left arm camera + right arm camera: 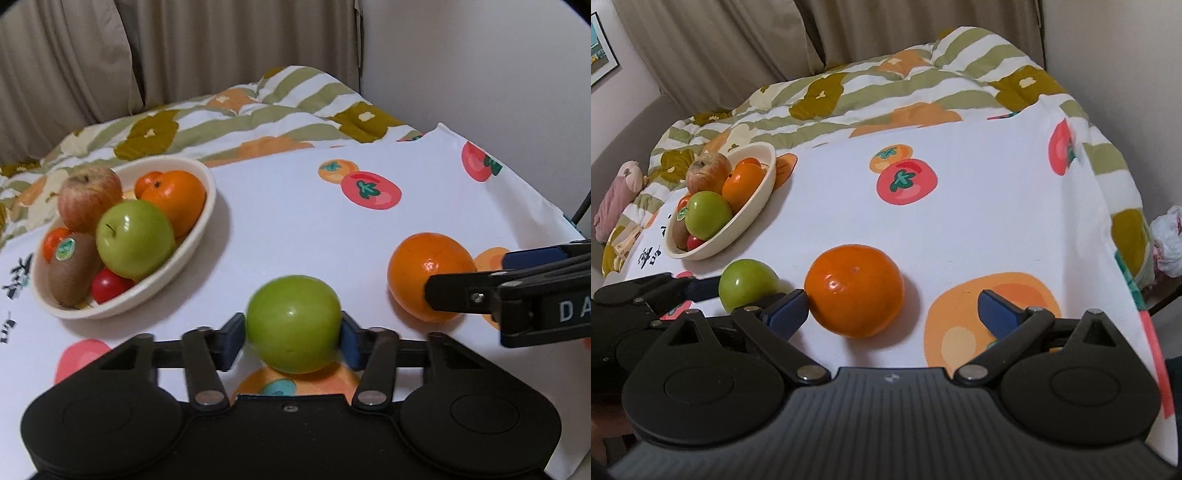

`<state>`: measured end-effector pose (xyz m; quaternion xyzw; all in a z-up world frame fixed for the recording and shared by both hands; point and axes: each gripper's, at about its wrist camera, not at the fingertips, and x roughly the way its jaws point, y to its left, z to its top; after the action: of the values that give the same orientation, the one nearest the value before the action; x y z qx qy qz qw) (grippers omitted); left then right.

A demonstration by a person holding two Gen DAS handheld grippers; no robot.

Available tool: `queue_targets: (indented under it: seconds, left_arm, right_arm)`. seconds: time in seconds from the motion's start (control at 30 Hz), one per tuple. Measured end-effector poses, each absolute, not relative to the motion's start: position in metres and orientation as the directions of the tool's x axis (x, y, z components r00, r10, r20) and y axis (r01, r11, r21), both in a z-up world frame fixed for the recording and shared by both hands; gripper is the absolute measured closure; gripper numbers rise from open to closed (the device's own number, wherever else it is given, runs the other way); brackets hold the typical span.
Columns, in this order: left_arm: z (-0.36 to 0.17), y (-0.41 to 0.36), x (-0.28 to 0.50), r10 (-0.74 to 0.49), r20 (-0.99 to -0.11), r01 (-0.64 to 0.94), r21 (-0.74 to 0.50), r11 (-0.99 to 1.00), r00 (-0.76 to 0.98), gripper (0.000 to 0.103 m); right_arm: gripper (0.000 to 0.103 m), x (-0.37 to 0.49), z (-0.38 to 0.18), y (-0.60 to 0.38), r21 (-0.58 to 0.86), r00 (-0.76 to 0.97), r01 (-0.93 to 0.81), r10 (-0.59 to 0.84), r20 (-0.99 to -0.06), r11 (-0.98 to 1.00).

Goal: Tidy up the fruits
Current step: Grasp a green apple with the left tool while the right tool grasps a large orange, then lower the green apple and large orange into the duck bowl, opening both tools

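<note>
I'm clamping my left gripper [293, 341] on the round green apple [293, 323] near the cream oval bowl [207, 221]; my right gripper [892, 308] is gaping around the glossy orange [855, 290], whose smooth skin could squirt free.

This is a home, most likely a bedroom or living room. Beige curtains [738, 48] hang in folds across the top of the frame, and below them a quilted comforter [886, 92] with olive stripes and flowers lies bunched. A white cloth printed with persimmons [960, 229] covers the surface at centre. A framed picture [600, 51] hangs at the upper left, and a pink stuffed toy [618, 192] lies at the left edge.
</note>
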<state>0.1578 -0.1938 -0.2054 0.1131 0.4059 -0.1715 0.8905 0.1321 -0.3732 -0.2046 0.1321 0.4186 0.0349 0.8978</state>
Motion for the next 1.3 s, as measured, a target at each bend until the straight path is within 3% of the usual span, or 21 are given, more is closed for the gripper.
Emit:
queue_targets:
  seconds: [0.5,0.67,0.97,1.3]
  left_arm:
    - [-0.204,-0.182,0.148,-0.177,-0.765,0.372,0.087,0.924,0.619,0.049]
    - [-0.203,-0.172,0.144,-0.142,-0.766,0.328,0.095,0.940,0.627,0.049]
    - [-0.182,-0.150,0.129,-0.114,-0.747,0.260,0.081,0.962,0.655,0.049]
    - [-0.131,-0.121,0.107,-0.071,-0.699,0.175,0.079,0.981,0.712,0.049]
  right_arm:
    - [0.000,0.146,-0.210,-0.361,0.303,0.637,0.014,0.225,-0.738,0.953]
    - [0.024,0.151,-0.213,-0.357,0.305,0.622,0.002,0.238,-0.746,0.952]
    - [0.025,0.143,-0.204,-0.350,0.302,0.632,-0.002,0.235,-0.739,0.953]
    - [0.025,0.132,-0.155,-0.331,0.302,0.678,-0.072,0.268,-0.684,0.951]
